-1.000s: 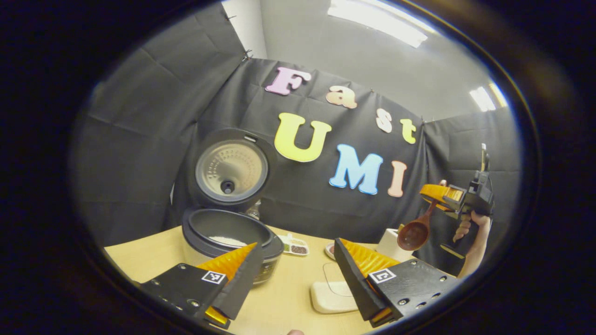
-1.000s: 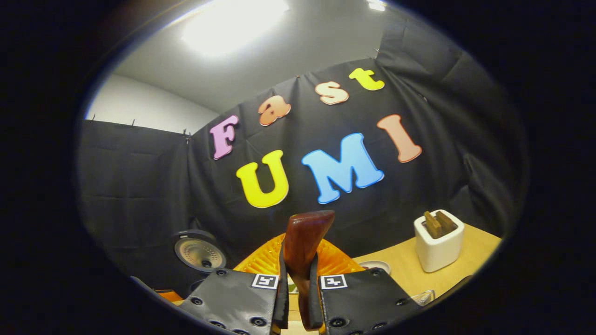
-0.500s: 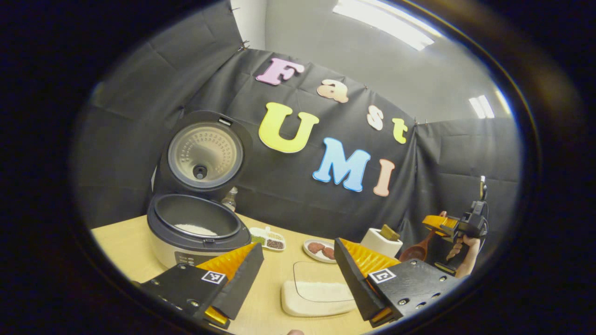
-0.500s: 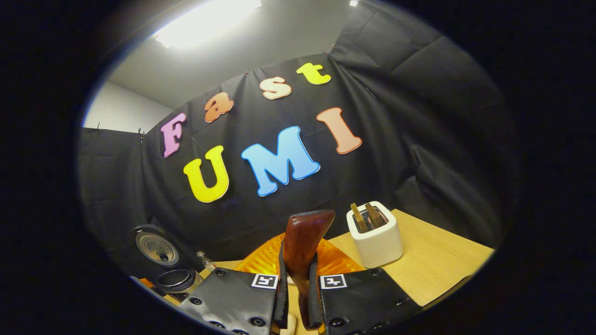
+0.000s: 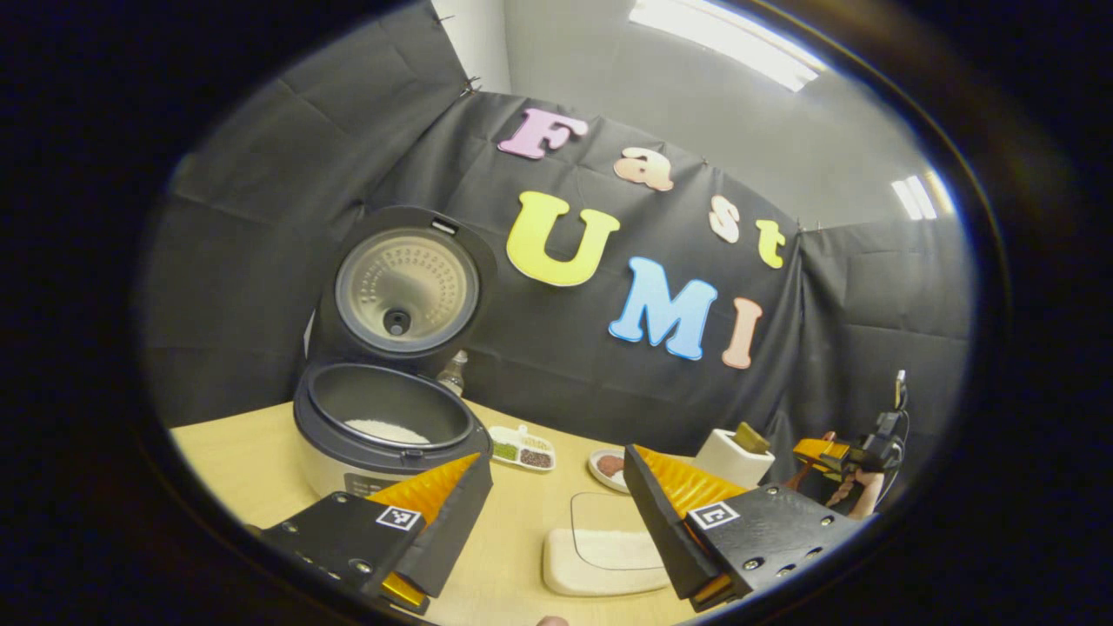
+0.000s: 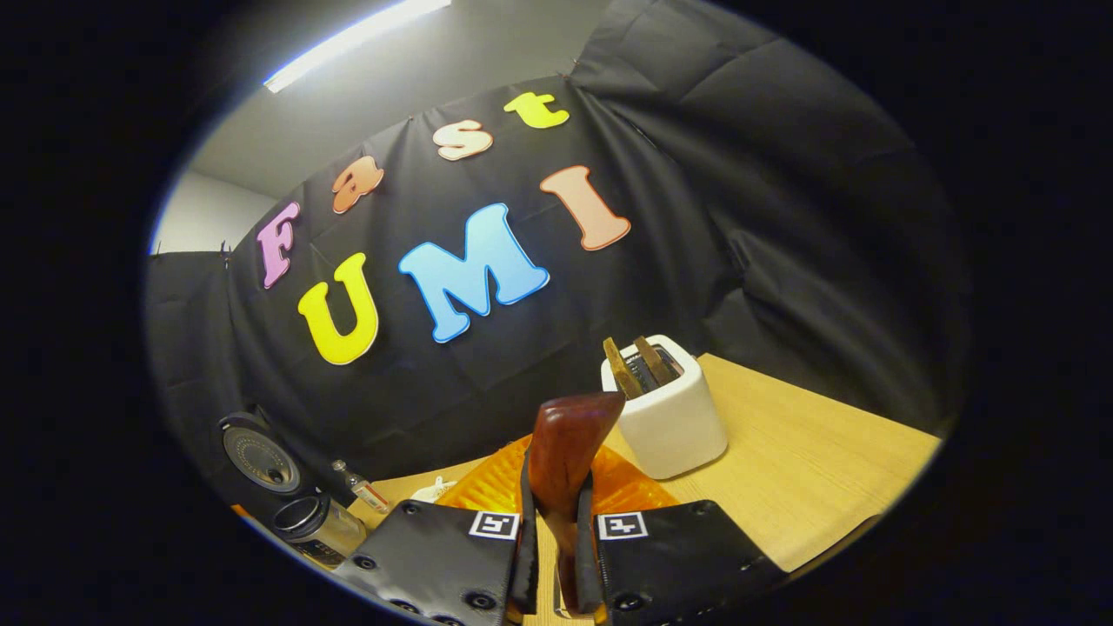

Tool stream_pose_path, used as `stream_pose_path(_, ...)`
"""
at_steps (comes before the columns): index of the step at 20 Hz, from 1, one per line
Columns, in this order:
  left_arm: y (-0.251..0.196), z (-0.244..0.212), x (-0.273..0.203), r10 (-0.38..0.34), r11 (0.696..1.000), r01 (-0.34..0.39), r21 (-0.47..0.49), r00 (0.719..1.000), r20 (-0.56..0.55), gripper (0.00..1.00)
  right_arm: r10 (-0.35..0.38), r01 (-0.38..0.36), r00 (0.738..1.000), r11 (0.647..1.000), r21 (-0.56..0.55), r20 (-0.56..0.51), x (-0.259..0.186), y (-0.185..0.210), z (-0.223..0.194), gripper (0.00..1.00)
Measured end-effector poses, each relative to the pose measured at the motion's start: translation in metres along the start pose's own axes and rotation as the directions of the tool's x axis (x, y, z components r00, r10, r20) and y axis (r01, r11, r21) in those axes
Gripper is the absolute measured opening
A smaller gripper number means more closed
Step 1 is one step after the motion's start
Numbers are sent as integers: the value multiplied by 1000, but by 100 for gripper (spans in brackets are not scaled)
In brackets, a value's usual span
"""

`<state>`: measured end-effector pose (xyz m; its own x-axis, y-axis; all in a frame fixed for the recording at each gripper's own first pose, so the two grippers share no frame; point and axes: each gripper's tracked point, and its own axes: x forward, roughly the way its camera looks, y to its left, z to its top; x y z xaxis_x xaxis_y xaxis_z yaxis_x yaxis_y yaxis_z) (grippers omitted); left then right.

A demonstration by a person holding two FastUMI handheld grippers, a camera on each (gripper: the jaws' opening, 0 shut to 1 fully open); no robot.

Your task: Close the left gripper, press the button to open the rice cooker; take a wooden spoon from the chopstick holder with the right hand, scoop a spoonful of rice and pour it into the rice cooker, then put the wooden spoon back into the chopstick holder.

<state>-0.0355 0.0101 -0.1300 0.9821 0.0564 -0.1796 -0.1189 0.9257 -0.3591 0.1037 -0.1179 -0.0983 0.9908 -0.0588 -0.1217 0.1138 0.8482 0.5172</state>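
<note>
A glossy reddish-brown wooden spoon [image 6: 565,443], a smooth white ceramic-looking chopstick holder [image 6: 668,421], and a matt pale wood-grain table [image 6: 809,469] are seen.

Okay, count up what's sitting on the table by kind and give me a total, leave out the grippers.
Rice cooker: 1
Chopstick holder: 1
Flat tray of rice: 1
Divided dish of grains: 1
Small plate: 1
Small bottle: 1
Total: 6
</note>
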Motion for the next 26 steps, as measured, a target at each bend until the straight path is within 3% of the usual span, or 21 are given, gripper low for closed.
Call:
stream_pose_path(10,23,4,2,73,997,-73,-29,997,8,95,-60,64,993,997,37,-105,23,-32,-47,20)
stream_pose_path(14,28,11,-1,88,995,-88,-37,996,19,95,-32,42,990,996,74,-134,15,-29,-54,23)
stream_pose_path(17,30,24,-3,89,996,-88,-35,995,42,95,-29,34,995,998,49,-96,9,-25,-43,34)
stream_pose_path(19,35,39,-3,105,994,-105,-5,992,69,95,-66,66,995,998,-6,-71,1,-30,-37,74)
stream_pose_path(22,43,62,-8,112,991,-120,65,987,116,95,-142,136,989,984,-119,-44,-18,-43,-30,81)
stream_pose_path(23,49,76,-9,126,985,-140,101,982,137,95,-158,153,987,976,-158,-24,-26,-45,-25,98)
stream_pose_path(26,63,120,-9,164,954,-209,213,963,214,95,-189,197,980,954,-228,54,-51,-47,-5,98)
